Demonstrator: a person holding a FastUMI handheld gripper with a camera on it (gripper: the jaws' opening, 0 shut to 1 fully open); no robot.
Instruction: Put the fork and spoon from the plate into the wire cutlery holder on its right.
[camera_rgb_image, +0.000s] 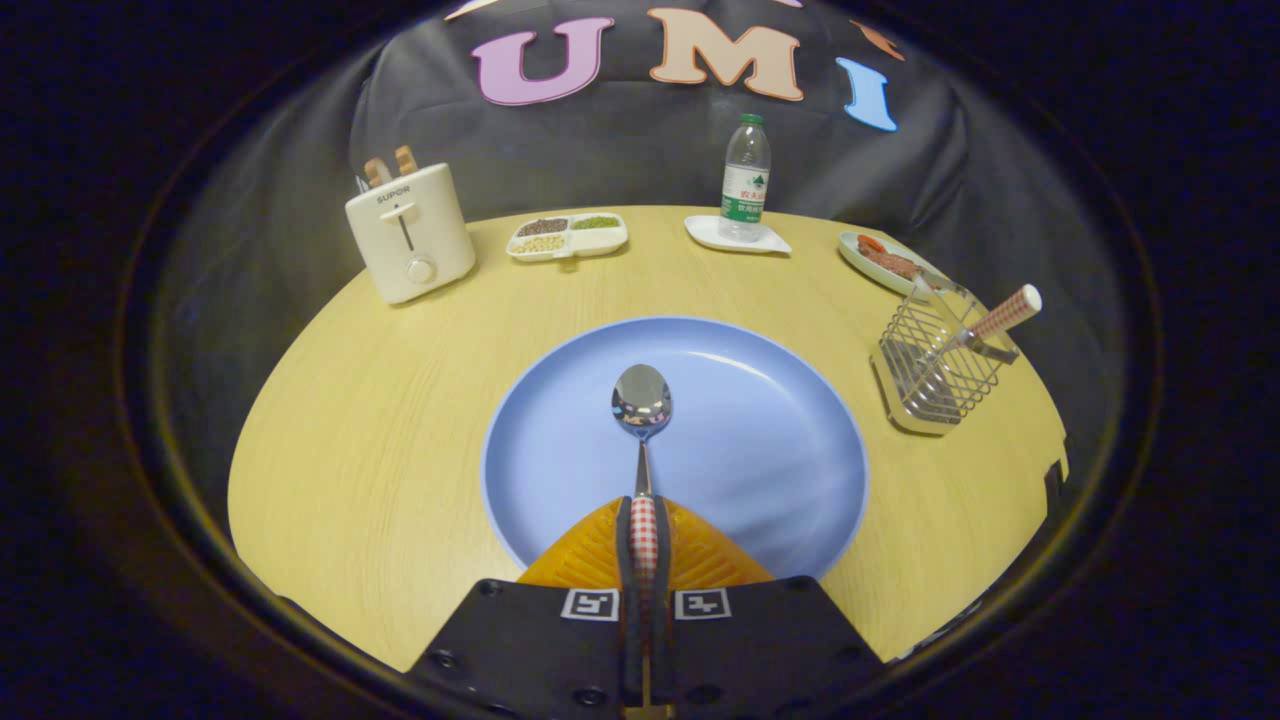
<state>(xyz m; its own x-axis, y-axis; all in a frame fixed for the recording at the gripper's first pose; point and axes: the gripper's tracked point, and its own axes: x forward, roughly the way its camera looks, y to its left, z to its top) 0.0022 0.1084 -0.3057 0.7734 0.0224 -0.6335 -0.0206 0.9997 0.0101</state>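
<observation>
The round pale wood-grain table (380, 420) has a matt finish. The large blue plate (760, 440) is smooth with a soft sheen. The polished metal spoon (641, 400) has a mirror-bright bowl and a red-and-white checked handle, clamped between both fingers of the gripper (645, 540). The wire cutlery holder (935, 365) is bright metal. The cream toaster (410, 232) looks like smooth plastic. The clear bottle (745, 180) is glossy plastic.

- The plate (760, 440) is plain pale blue.
- The spoon (641, 400) has a shiny silver bowl and a red-and-white checked handle.
- The same check covers the handle (1005, 313) sticking out of the silver wire cutlery holder (935, 370).
- The table (380, 420) is light yellow wood grain.
- The toaster (410, 232) is cream.
- The clear bottle (746, 178) has a green cap and a green-and-white label.
</observation>
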